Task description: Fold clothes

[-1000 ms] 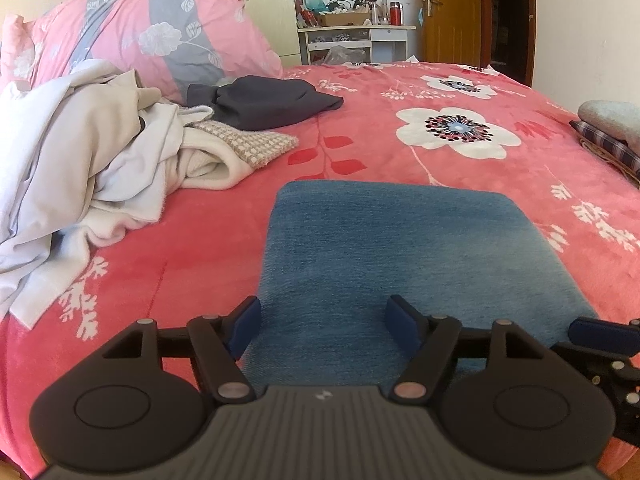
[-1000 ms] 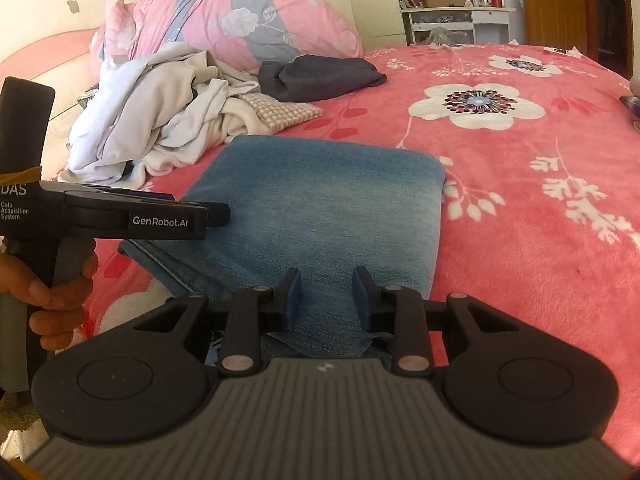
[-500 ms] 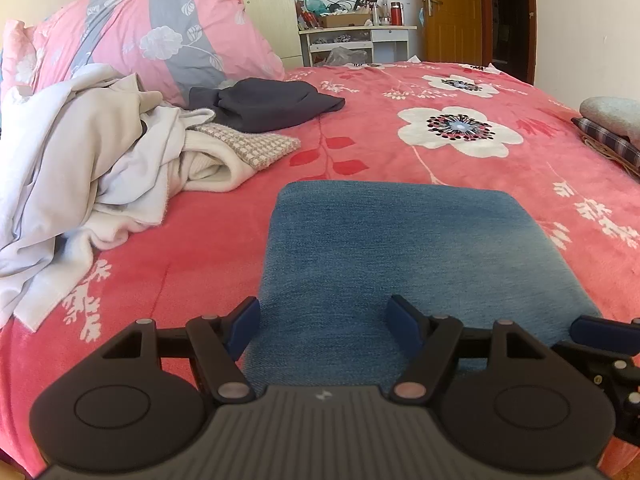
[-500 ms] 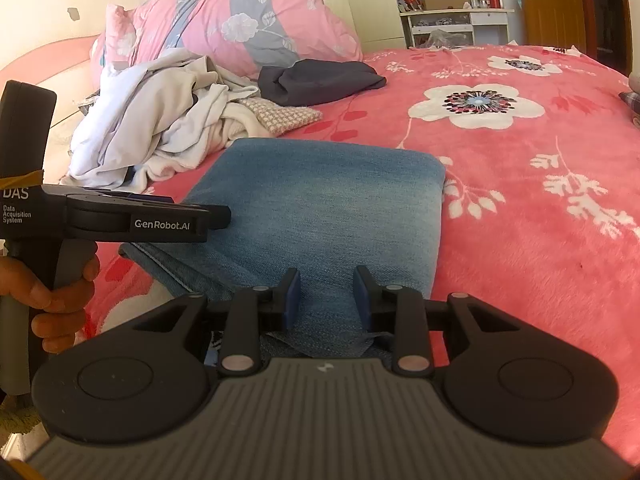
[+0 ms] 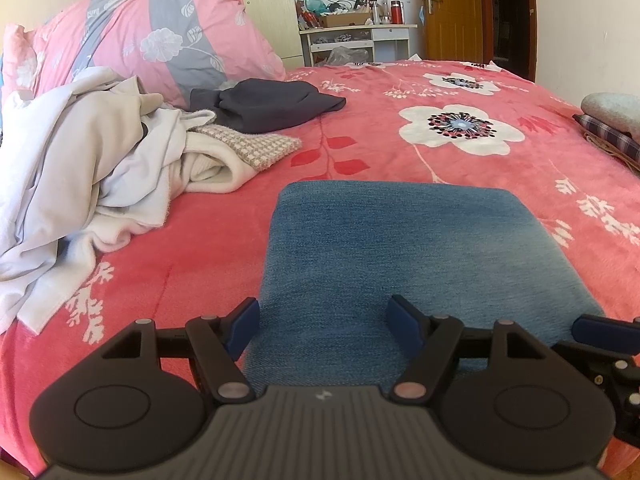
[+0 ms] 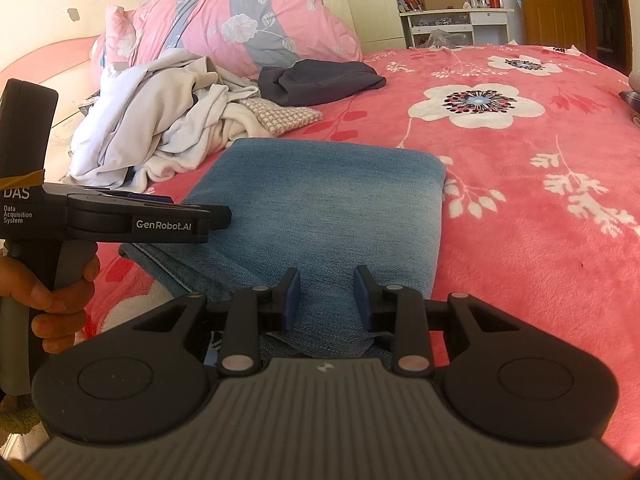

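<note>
Sunlit and cluttered, the bedroom is mostly a wide bed under a coral-pink floral blanket (image 5: 460, 92). Near its front edge lies the folded blue denim garment (image 5: 400, 248), a neat flat rectangle, faded paler across the middle, with loose layered edges showing at the near end. The left gripper (image 5: 324, 322) hovers over the garment's near left part with its blue-padded fingers spread wide and nothing between them. The right gripper (image 6: 326, 294) sits over the near right part, its fingers narrowly apart with a ridge of denim between them; whether the pads press it, I cannot tell. A hand (image 6: 52, 292) grips the left tool's handle. Left of the denim slumps a heap of white and cream clothes (image 5: 88, 168), behind it a dark grey garment (image 5: 268, 104) and a big pink-and-grey flowered pillow (image 5: 160, 36).
</note>
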`<action>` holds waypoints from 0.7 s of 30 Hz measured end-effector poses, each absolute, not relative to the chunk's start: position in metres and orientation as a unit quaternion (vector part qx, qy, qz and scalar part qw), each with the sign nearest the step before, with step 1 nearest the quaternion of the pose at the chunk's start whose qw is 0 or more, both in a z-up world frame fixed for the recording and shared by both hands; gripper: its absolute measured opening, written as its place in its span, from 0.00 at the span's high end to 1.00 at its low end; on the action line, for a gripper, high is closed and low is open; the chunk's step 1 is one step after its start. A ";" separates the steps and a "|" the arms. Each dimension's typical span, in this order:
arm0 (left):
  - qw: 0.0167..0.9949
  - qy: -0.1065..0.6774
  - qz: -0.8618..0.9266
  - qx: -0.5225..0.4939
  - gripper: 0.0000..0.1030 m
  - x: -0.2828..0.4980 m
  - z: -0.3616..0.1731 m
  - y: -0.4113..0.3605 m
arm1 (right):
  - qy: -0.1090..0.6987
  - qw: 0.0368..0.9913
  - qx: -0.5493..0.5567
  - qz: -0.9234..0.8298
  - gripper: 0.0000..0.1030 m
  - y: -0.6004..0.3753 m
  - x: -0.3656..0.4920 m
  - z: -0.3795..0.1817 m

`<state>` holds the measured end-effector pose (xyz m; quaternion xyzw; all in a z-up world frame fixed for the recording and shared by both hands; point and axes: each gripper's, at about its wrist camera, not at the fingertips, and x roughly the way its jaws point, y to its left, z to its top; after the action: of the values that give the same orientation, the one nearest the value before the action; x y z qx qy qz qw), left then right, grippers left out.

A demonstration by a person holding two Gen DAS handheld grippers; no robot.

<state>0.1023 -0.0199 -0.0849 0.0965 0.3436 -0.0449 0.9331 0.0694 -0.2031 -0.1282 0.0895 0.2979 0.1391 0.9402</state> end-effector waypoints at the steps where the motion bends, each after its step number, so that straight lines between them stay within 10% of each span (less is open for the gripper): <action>1: 0.933 0.344 -0.045 0.097 0.30 0.102 -0.085 -0.020 | 0.298 0.940 0.089 0.139 0.73 -0.203 0.069 -0.128; 21: 0.933 0.343 -0.041 0.104 0.30 0.102 -0.085 -0.023 | 0.298 0.940 0.088 0.139 0.72 -0.203 0.069 -0.128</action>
<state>0.1019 -0.0234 -0.0853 0.1041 0.3427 -0.0409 0.9328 0.0694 -0.2026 -0.1282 0.0876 0.2983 0.1387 0.9403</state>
